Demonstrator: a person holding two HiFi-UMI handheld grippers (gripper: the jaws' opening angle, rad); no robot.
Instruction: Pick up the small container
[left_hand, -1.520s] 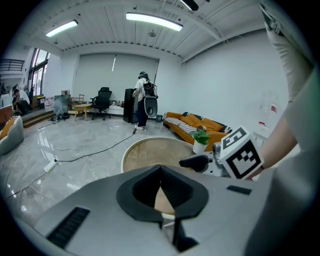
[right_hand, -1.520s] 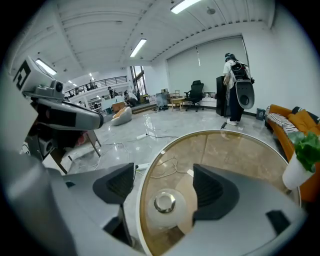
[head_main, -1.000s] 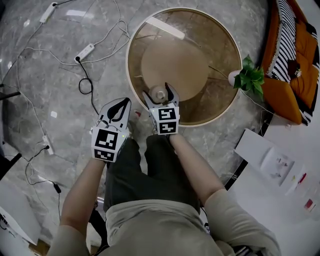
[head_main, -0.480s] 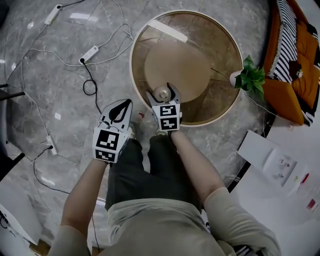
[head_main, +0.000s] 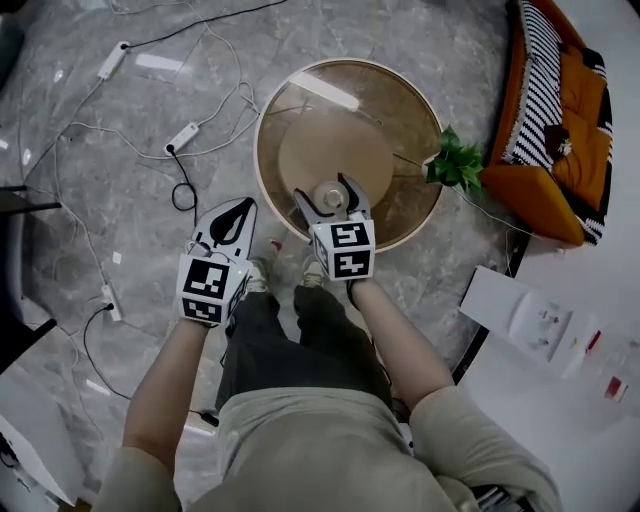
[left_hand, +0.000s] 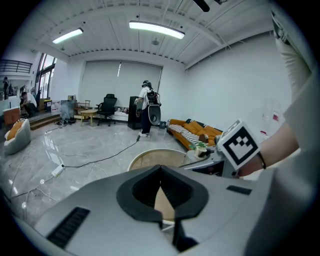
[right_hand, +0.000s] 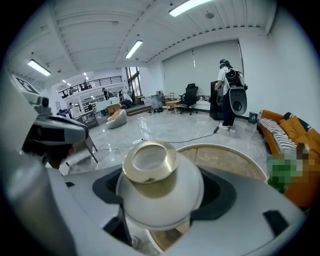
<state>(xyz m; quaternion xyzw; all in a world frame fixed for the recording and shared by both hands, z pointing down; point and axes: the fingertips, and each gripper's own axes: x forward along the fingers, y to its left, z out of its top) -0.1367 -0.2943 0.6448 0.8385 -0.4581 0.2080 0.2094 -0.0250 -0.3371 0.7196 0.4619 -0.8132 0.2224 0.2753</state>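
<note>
The small container (right_hand: 160, 195), clasped round its smooth white belly by the right gripper (head_main: 325, 192) above the near edge of the round table (head_main: 405, 120) (the left gripper (head_main: 237, 212) is held closed and empty alongside), could be squeezed out and dropped if tilted or jolted.

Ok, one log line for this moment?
right tongs: shut on small container | left tongs: shut, empty | position: over round table

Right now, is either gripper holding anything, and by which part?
The right gripper grips the small container by its round white body; the left gripper holds nothing.
</note>
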